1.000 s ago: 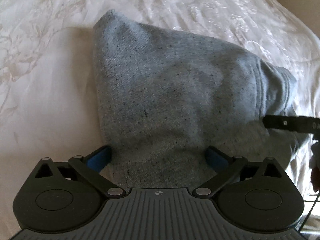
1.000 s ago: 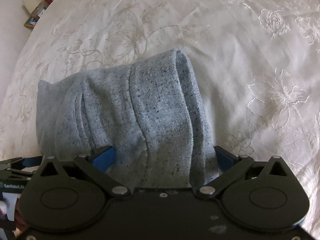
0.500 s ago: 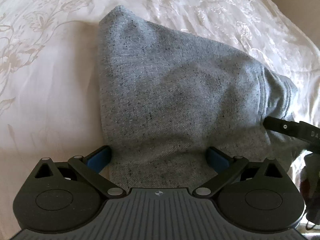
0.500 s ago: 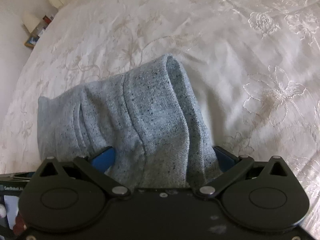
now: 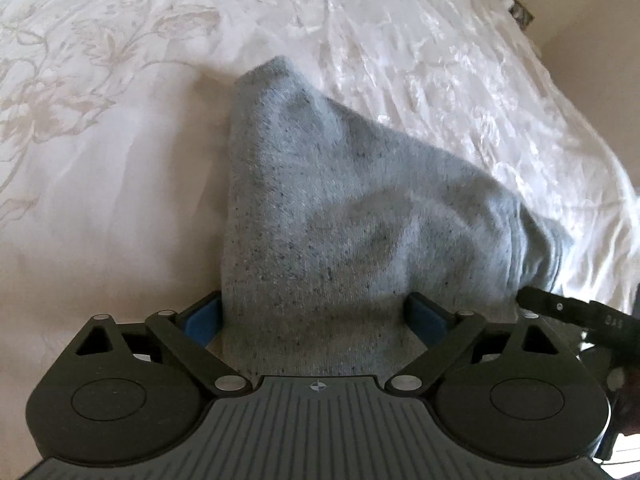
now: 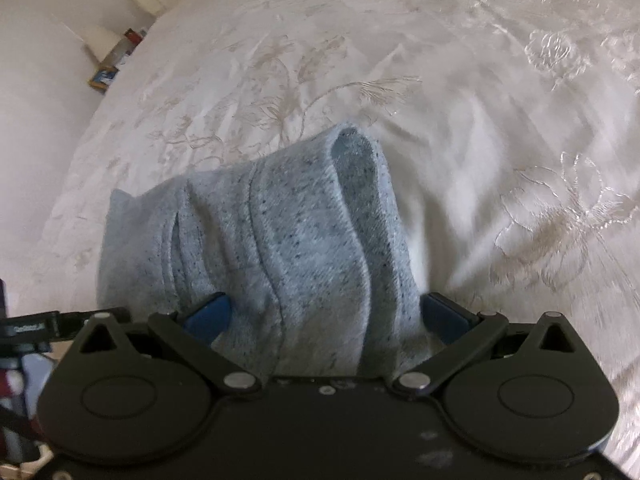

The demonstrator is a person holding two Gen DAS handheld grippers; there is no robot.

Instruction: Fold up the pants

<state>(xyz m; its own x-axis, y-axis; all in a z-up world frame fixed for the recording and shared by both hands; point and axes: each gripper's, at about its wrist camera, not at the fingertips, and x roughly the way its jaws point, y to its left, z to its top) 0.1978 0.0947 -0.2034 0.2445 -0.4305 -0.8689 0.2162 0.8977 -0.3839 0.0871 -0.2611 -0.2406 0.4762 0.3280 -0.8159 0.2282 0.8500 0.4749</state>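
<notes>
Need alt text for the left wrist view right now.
Grey pants folded on a white embroidered bedspread, bundle sitting between the closing left gripper fingers. The right gripper's tip shows at the right edge.

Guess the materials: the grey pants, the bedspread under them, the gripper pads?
Pants: likely a soft cotton-blend knit, sweatshirt-type; matte heathered grey with dark flecks, thick rounded folds.
Bedspread: woven white fabric, perhaps satin or jacquard; glossy floral embroidery catches the light.
Pads: blue, matte, probably rubber or foam; too little visible to be sure.
</notes>
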